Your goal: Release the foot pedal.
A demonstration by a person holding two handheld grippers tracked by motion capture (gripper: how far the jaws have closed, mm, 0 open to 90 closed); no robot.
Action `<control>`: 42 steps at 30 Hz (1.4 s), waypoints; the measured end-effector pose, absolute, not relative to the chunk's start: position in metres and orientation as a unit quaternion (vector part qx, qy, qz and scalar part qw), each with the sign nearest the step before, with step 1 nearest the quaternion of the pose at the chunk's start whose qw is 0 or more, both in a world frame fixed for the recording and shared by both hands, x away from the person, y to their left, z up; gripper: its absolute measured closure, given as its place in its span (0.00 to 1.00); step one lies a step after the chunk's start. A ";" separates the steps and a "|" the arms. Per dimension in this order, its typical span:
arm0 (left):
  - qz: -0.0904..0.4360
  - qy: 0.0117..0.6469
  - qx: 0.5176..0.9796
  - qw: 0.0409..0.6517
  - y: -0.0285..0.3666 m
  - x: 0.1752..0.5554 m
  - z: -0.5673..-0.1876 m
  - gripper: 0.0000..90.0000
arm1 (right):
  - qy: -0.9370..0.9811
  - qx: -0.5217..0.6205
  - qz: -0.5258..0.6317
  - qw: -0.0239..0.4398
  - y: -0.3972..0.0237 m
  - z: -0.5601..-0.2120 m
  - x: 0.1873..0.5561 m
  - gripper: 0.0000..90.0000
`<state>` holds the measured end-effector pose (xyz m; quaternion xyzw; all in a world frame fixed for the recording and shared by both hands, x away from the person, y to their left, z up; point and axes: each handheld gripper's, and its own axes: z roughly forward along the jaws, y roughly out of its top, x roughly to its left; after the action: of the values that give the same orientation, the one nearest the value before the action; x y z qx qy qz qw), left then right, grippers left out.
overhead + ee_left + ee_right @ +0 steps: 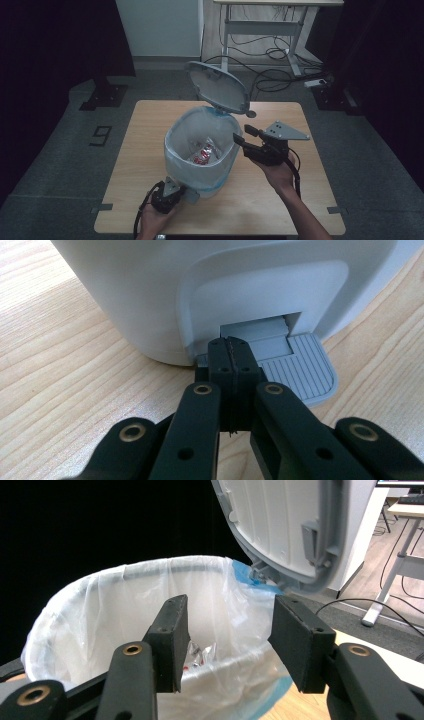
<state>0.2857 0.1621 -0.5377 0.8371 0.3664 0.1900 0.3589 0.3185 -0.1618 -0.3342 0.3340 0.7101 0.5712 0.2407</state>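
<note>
A white pedal bin lined with a clear bag stands in the middle of the wooden table, its grey lid swung up at the back. A crumpled red-and-white wrapper lies inside. My left gripper is at the bin's front foot; in the left gripper view its shut jaws rest on the grey ribbed pedal. To the right of the rim my right gripper hovers open and holds nothing. Its own view looks between the jaws into the bag, below the lid.
Behind the table a desk frame stands on the floor among loose cables. A power strip lies to the right of them. A black stand base sits at the back left. Bare tabletop lies on both sides of the bin.
</note>
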 end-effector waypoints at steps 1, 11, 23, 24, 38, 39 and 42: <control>0.191 0.366 0.837 0.360 0.162 0.285 -0.538 1.00 | 0.710 0.334 0.571 0.241 -0.164 -0.335 0.318 0.55; 0.193 0.373 0.833 0.359 0.162 0.284 -0.537 1.00 | 0.707 0.342 0.571 0.238 -0.181 -0.347 0.313 0.55; 0.170 0.403 0.798 0.414 0.184 0.279 -0.528 0.58 | 0.708 0.346 0.569 0.236 -0.198 -0.365 0.306 0.55; 0.172 0.402 0.798 0.414 0.184 0.278 -0.527 0.56 | 0.708 0.347 0.568 0.236 -0.199 -0.368 0.305 0.55; 0.192 0.388 0.799 0.418 0.190 0.269 -0.524 0.47 | 0.711 0.374 0.553 0.221 -0.227 -0.417 0.294 0.55; 0.192 0.389 0.798 0.417 0.190 0.269 -0.524 0.47 | 0.711 0.377 0.551 0.219 -0.230 -0.422 0.293 0.55; 0.192 0.394 0.796 0.417 0.193 0.269 -0.524 0.47 | 0.709 0.390 0.547 0.212 -0.236 -0.436 0.292 0.55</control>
<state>0.2694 0.1930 -0.5244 0.7964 0.3938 0.1920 0.4169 0.2916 -0.2362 -0.4363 0.3903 0.7095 0.5470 0.2123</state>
